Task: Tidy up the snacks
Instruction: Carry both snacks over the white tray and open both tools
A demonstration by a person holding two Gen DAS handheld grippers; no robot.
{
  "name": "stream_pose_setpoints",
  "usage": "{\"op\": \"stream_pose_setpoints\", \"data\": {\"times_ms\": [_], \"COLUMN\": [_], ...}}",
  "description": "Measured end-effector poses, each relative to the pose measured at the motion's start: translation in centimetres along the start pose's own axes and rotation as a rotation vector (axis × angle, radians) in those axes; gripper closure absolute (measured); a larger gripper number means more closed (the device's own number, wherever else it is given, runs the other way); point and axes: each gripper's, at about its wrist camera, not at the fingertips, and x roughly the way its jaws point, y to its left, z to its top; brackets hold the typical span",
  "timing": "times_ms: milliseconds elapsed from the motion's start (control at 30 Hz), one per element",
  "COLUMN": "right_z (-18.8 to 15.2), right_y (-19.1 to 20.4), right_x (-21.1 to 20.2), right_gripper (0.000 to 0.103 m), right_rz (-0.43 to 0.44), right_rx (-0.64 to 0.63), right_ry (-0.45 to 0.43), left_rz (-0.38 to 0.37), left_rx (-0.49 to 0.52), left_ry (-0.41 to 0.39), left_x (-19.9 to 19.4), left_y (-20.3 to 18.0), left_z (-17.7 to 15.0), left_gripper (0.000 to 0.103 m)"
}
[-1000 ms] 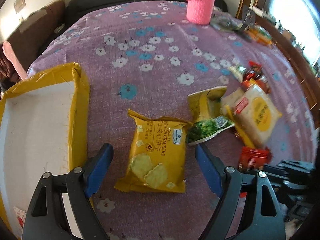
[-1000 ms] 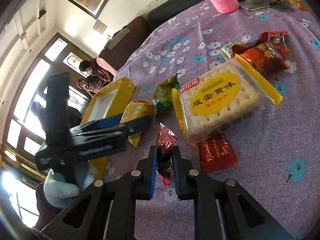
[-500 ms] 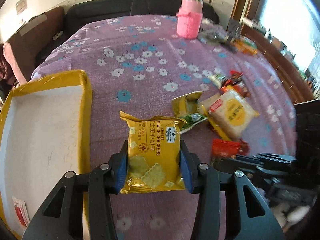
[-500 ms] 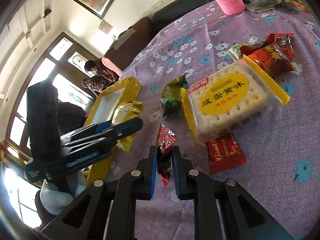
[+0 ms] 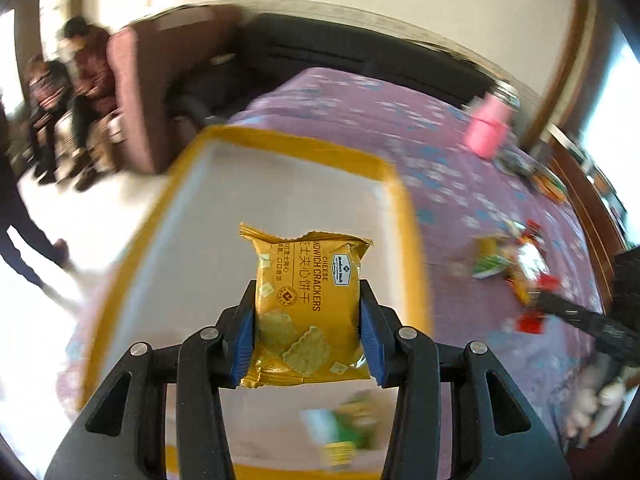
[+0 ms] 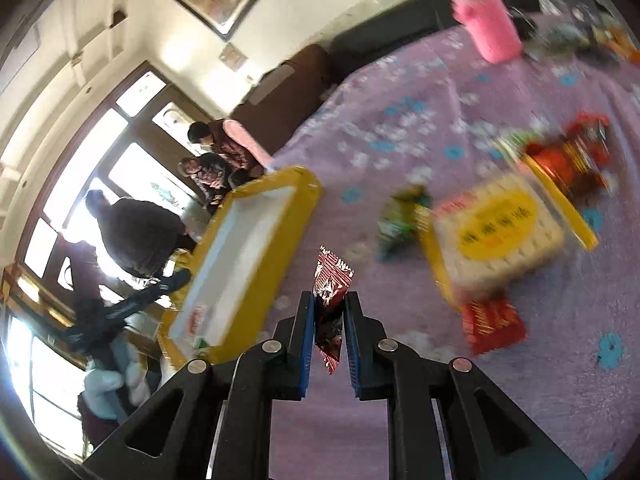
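My left gripper (image 5: 307, 334) is shut on a yellow cheese cracker packet (image 5: 306, 304), held in the air over the yellow-rimmed white box (image 5: 404, 200). A green snack pack (image 5: 346, 430) lies blurred in the box near its front edge. In the right wrist view my right gripper (image 6: 329, 332) is shut on a small red foil sachet (image 6: 330, 288), lifted above the purple flowered tablecloth (image 6: 420, 92), right of the box (image 6: 308, 196). The left gripper (image 6: 132, 304) shows dark at the far left beside the box.
A large yellow biscuit pack (image 6: 500, 232), a green pack (image 6: 400, 220), a red packet (image 6: 492, 324) and more red wrappers (image 6: 568, 156) lie on the cloth. A pink-sleeved bottle (image 6: 488, 28) stands at the back. People sit (image 6: 212, 160) and stand (image 6: 136, 232) past the table's left edge.
The left gripper closed on the cracker packet, lifted it and swung left over the box. The right gripper rose a little with the red sachet still pinched.
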Motion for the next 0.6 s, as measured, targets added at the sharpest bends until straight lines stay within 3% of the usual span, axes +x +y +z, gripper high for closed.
{"op": "stream_pose_setpoints", "data": {"times_ms": [167,367,600], "right_z": [1.2,0.5,-0.8], "right_y": [5.6,12.2,16.3], "right_x": [2.1,9.7,16.8], "right_gripper": [0.089,0.089,0.089], "right_rz": [0.051,0.077,0.062], "right_rx": [-0.078,-0.159,-0.186], "right_ry": [0.055,0.198,0.323], "left_rz": [0.042,0.044,0.034], "left_rx": [-0.049,-0.049,-0.064], "left_ry": [0.028,0.048,0.060], "left_x": [1.4,3.1,3.7], "left_y": [3.6,5.1,6.5], "left_z": [-0.3,-0.1,0.1], "left_gripper": [0.059,0.059,0.059]}}
